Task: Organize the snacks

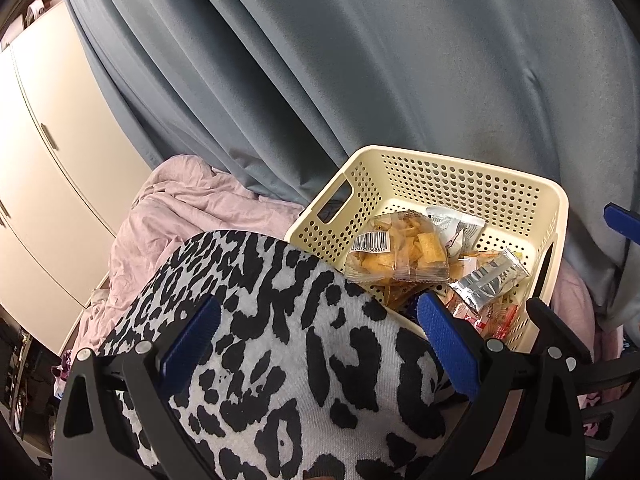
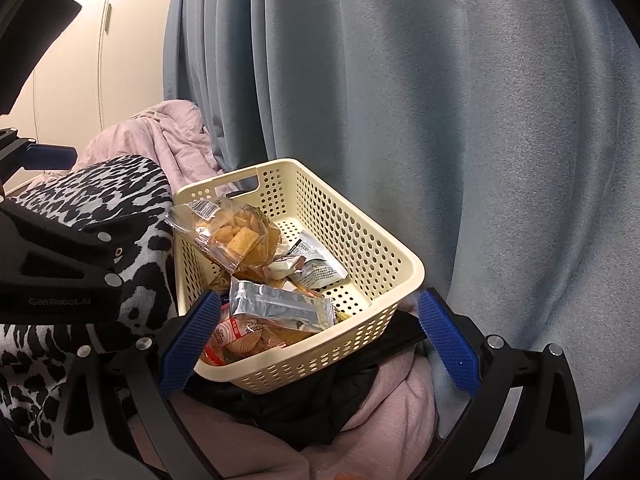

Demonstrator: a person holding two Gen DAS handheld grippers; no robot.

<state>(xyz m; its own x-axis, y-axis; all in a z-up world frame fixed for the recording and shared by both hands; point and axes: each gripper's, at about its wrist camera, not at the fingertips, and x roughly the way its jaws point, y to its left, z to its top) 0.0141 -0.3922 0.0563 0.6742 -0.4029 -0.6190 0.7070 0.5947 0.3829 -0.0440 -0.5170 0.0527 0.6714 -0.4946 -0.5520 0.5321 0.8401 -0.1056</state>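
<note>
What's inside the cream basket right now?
The cream basket holds a clear bag of golden crackers on top, a silver foil packet, a grey-white packet and a red-and-white packet. Anything beneath them is covered.

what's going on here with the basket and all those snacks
A person holds a gripper in each hand over a cream basket of snacks. Both the left gripper and right gripper are open and hold nothing. A clear bag of crackers and a silver packet lie on top of the pile.
</note>
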